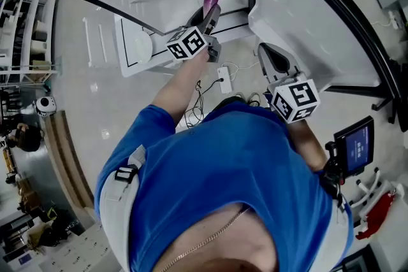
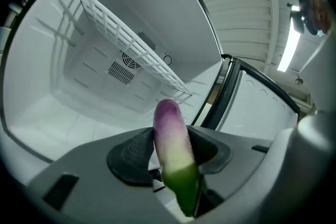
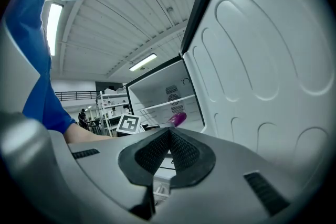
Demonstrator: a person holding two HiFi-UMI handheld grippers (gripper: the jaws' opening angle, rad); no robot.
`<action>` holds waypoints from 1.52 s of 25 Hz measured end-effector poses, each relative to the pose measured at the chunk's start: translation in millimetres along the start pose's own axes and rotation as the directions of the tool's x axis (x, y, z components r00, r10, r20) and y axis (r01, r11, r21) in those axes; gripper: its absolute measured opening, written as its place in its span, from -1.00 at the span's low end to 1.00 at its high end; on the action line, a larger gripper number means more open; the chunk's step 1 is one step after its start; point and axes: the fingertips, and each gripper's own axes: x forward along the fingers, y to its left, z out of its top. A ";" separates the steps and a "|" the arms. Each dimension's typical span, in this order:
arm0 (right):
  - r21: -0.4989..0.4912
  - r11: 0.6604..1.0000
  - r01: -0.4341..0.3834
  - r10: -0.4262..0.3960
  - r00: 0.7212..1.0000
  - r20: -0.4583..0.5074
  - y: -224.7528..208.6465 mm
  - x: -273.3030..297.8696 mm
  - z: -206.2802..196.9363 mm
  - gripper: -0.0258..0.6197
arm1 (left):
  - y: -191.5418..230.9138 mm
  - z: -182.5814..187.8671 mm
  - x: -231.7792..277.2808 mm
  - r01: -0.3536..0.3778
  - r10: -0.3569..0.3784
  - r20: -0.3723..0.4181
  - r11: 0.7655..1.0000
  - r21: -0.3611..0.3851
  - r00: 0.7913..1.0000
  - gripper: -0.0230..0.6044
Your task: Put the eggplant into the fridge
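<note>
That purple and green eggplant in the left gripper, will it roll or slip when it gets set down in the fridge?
Likely stiff: the purple-and-green eggplant juts straight out past the left gripper's fingers without drooping. Its smooth skin may slip. Being rounded and long, it would probably roll on the white fridge floor.

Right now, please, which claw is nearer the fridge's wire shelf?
Left. The left claw holds the eggplant just before the wire shelf; the right claw sits back beside the open door.
</note>
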 end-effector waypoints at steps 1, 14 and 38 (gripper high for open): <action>-0.003 1.000 -0.002 0.002 1.000 -0.004 -1.2 1.7 0.9 -0.94 | 4.0 0.8 5.2 -0.008 0.008 -0.004 1.000 0.009 1.000 -0.29; -0.011 1.000 0.003 -0.004 0.999 -0.032 -17.6 18.0 0.5 -0.94 | 47.6 -14.1 51.4 -0.087 0.106 -0.121 0.984 0.155 0.987 -0.29; -0.019 0.992 0.122 -0.123 0.989 -0.079 -27.0 11.9 -12.3 -0.94 | 121.0 -39.4 125.4 -0.096 0.283 -0.328 0.869 0.486 0.901 -0.29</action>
